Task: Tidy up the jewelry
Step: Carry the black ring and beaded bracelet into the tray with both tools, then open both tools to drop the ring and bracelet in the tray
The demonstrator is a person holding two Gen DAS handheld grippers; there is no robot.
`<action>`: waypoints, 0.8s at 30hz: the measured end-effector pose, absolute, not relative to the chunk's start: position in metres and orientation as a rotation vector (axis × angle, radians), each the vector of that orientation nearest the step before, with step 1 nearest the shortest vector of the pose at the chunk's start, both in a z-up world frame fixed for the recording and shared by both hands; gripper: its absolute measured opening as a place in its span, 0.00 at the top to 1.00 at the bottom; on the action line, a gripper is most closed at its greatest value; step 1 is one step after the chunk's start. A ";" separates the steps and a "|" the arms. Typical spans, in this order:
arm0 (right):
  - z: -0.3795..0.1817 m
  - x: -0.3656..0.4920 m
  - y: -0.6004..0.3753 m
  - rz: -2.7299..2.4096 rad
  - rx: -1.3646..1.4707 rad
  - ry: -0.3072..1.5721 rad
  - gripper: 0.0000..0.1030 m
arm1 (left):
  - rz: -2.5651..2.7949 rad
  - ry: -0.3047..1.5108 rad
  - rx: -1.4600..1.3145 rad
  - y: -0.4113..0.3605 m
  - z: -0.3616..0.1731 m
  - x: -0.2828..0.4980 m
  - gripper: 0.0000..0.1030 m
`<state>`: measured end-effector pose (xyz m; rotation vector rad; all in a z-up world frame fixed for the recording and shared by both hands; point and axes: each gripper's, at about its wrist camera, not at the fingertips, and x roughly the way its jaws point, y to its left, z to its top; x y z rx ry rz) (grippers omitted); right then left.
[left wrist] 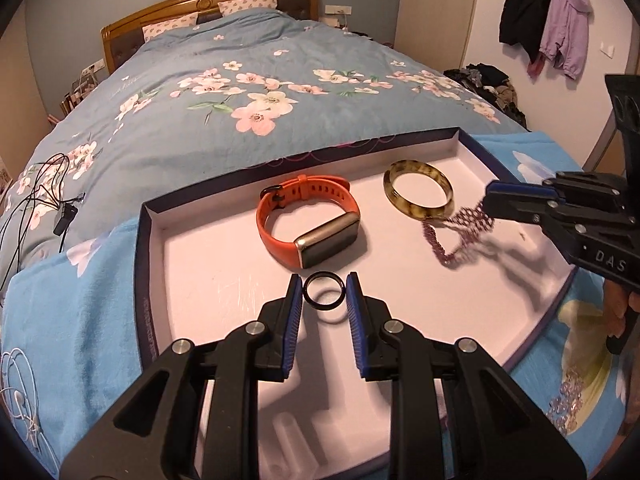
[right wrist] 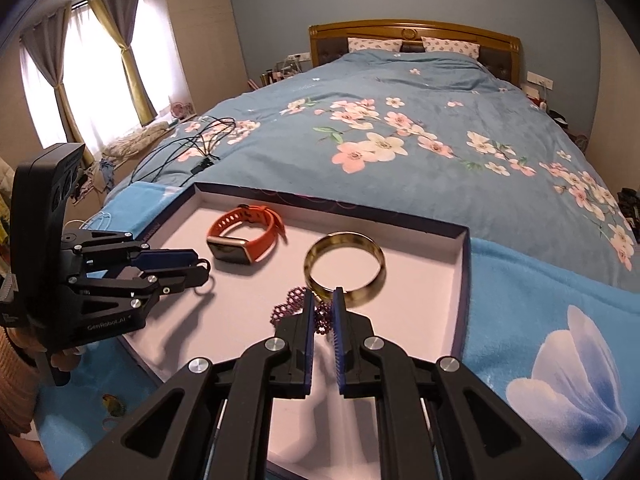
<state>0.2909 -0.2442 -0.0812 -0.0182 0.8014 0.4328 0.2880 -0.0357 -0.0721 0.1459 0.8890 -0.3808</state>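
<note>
A shallow box tray [left wrist: 160, 264] with a white floor lies on the bed. In it lie an orange smartwatch [left wrist: 308, 220] and a tortoiseshell bangle [left wrist: 418, 192]. My left gripper [left wrist: 323, 294] is shut on a black ring [left wrist: 323, 294] and holds it just above the tray floor. My right gripper [right wrist: 323, 312] is shut on a purple beaded bracelet [right wrist: 296, 302], which hangs from the pads in front of the bangle [right wrist: 345, 266]. The watch [right wrist: 244, 240] and the tray [right wrist: 460, 280] also show in the right wrist view, with the left gripper [right wrist: 202, 274] at the left.
The tray rests on a light blue blanket [right wrist: 540, 320] over a floral duvet [left wrist: 248, 92]. Black cables [left wrist: 44, 192] lie on the bed to the left. Small beads [left wrist: 568, 396] lie on the blanket at the right. Coats [left wrist: 548, 20] hang on the wall.
</note>
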 end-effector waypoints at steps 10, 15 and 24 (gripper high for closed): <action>-0.072 0.274 -0.255 0.413 0.009 0.776 0.77 | -0.379 0.901 0.094 -0.028 -0.075 0.293 0.56; -0.057 0.243 -0.259 0.440 0.013 0.717 0.69 | -0.377 0.815 0.108 -0.020 -0.052 0.266 0.42; -0.054 0.190 -0.255 0.503 -0.034 0.697 0.65 | -0.394 0.691 0.130 -0.004 -0.019 0.196 0.40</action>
